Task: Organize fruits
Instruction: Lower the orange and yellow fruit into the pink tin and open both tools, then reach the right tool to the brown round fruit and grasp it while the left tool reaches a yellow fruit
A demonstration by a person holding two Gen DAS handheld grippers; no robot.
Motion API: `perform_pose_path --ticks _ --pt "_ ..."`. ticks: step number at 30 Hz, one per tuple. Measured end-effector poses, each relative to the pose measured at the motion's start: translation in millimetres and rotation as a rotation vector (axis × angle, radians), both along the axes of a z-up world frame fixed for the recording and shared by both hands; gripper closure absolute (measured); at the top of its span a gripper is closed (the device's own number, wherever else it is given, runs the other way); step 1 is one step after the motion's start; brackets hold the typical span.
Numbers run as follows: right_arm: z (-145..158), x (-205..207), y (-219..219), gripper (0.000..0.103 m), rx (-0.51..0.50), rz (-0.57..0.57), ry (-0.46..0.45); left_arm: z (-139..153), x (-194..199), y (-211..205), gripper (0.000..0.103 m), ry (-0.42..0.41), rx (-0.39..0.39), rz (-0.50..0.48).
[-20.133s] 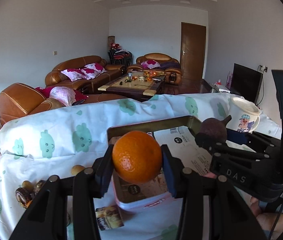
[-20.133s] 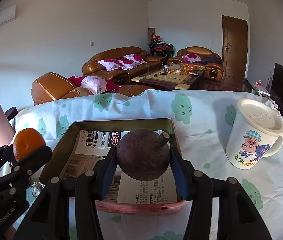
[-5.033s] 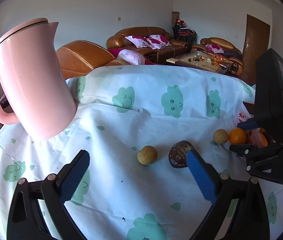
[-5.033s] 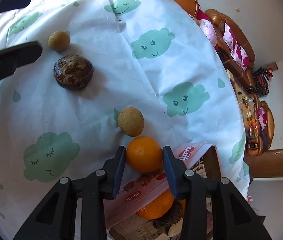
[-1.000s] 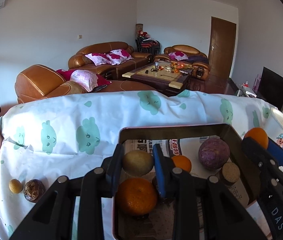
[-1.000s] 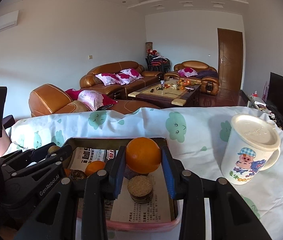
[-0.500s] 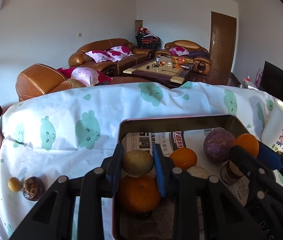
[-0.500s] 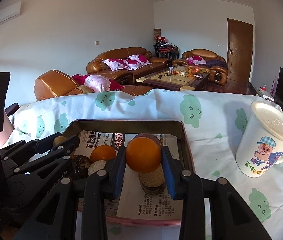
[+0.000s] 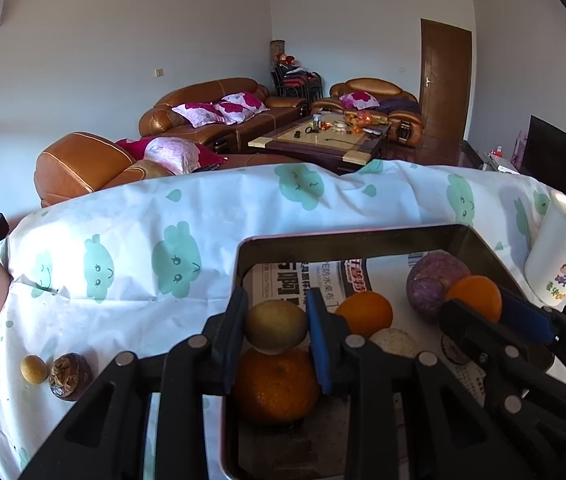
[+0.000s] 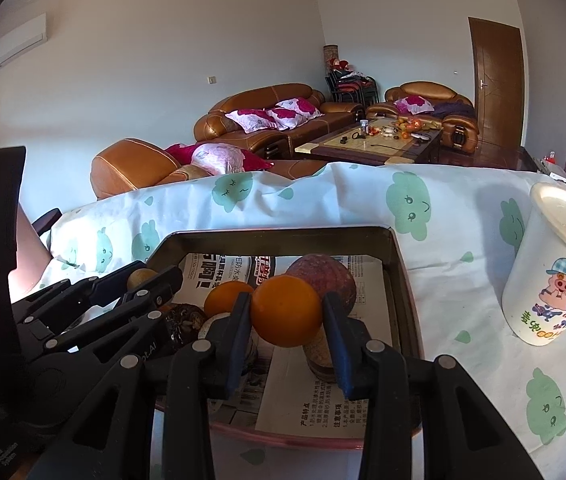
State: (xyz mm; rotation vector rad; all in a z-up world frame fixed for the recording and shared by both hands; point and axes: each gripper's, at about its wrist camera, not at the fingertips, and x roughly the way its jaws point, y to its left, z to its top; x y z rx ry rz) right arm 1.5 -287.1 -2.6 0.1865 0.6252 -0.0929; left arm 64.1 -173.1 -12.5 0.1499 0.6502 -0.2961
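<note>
Your left gripper (image 9: 277, 326) is clamped on a yellow-green fruit (image 9: 276, 325) above the near left corner of the tin tray (image 9: 347, 236), directly over a large orange (image 9: 275, 386) lying in it. Your right gripper (image 10: 287, 322) has an orange (image 10: 286, 310) between its pads over the tray's middle; its jaws have just been opening, a gap showing at the right pad. Behind it lie a small orange (image 10: 225, 298) and a purple fruit (image 10: 325, 276). A lidded mug (image 10: 555, 268) stands toward the tablecloth's (image 10: 463, 208) right edge.
</note>
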Motion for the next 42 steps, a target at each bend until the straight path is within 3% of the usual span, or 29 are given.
perform_pose_path --ticks 4,6,7,8,10,13,18,24,32,42 --pt "4.2 -6.6 -2.2 0.053 -0.003 -0.034 -0.038 1.8 -5.6 4.8 0.063 -0.010 -0.022 -0.007" --pt "8.2 -11.1 -6.3 0.050 0.001 -0.058 -0.067 3.0 -9.2 5.6 0.052 -0.018 -0.029 -0.014" --pt "10.5 -13.8 -9.3 0.046 0.006 -0.075 -0.083 4.1 -12.6 6.1 0.024 -0.036 -0.016 0.008" --pt "12.6 -16.4 -12.1 0.035 0.014 -0.089 -0.101 6.3 -16.7 7.7 0.000 -0.065 -0.009 0.034" --pt "17.6 -24.2 -15.7 0.023 0.011 -0.132 -0.151 13.2 -27.2 13.3 0.000 -0.129 -0.034 0.044" --pt "27.2 -34.2 -14.6 0.023 -0.038 -0.171 -0.217 16.2 -33.2 16.3 0.000 -0.156 -0.020 0.046" --pt "31.0 -38.4 -6.2 0.023 -0.146 -0.211 -0.246 16.9 -38.9 25.2 0.000 -0.148 -0.021 0.080" --pt "27.9 -47.1 -2.9 0.023 -0.143 -0.191 -0.288 17.8 -52.4 34.5 0.000 -0.180 -0.016 0.120" --pt "30.3 -53.9 13.5 0.023 -0.220 -0.192 -0.304 21.1 -74.2 35.1 0.000 -0.242 -0.003 0.089" --pt "27.9 -68.4 12.6 0.022 -0.171 -0.218 -0.286 15.4 -79.2 42.5 0.000 -0.163 -0.015 0.038"
